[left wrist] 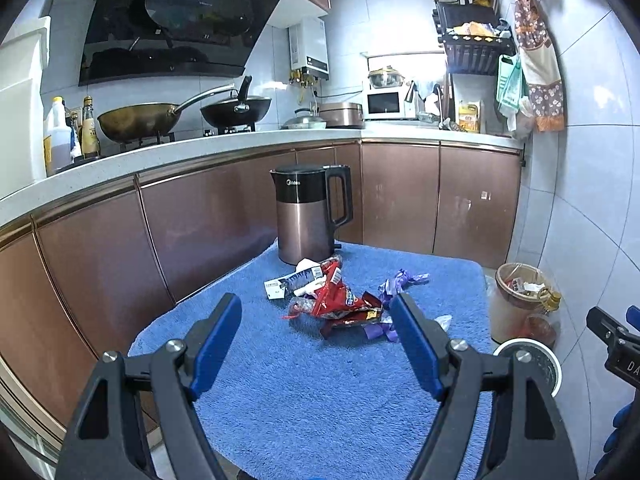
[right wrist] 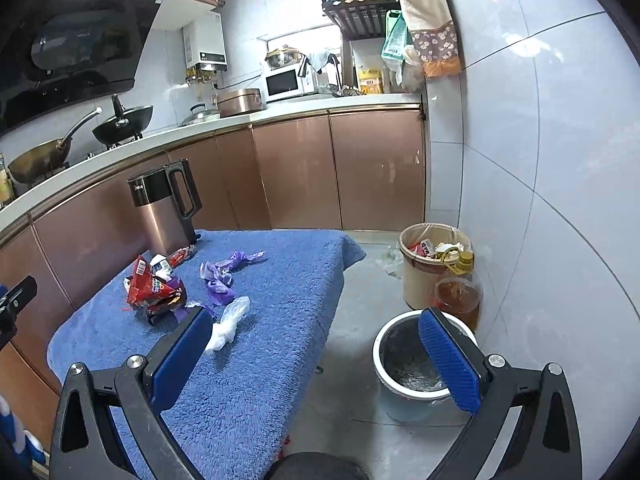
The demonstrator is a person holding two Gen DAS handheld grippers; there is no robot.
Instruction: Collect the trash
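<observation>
Both hand-held grippers gape wide and empty: the left gripper (left wrist: 316,344) at lower center, the right gripper (right wrist: 316,354) at the bottom. Red wrappers (left wrist: 340,306) and purple wrappers (right wrist: 220,276) litter the blue towel (right wrist: 256,380) mid-frame; a grey bin (right wrist: 416,364) stands lower right.

We count two waste bins on the floor: one beige plastic bin with a clear liner (right wrist: 430,270) and one pale blue round bin (right wrist: 408,376). One amber oil bottle (right wrist: 458,294) stands between them. On the blue towel-covered table (right wrist: 280,320) we count one copper-and-black electric kettle (left wrist: 310,214). The litter there comprises a cluster of red snack wrappers (right wrist: 154,286) whose pieces we cannot separate, two crumpled purple wrappers (right wrist: 224,274), one clear plastic bag (right wrist: 228,322) and one white carton (left wrist: 286,283). On the stove we count two woks (left wrist: 138,120).
</observation>
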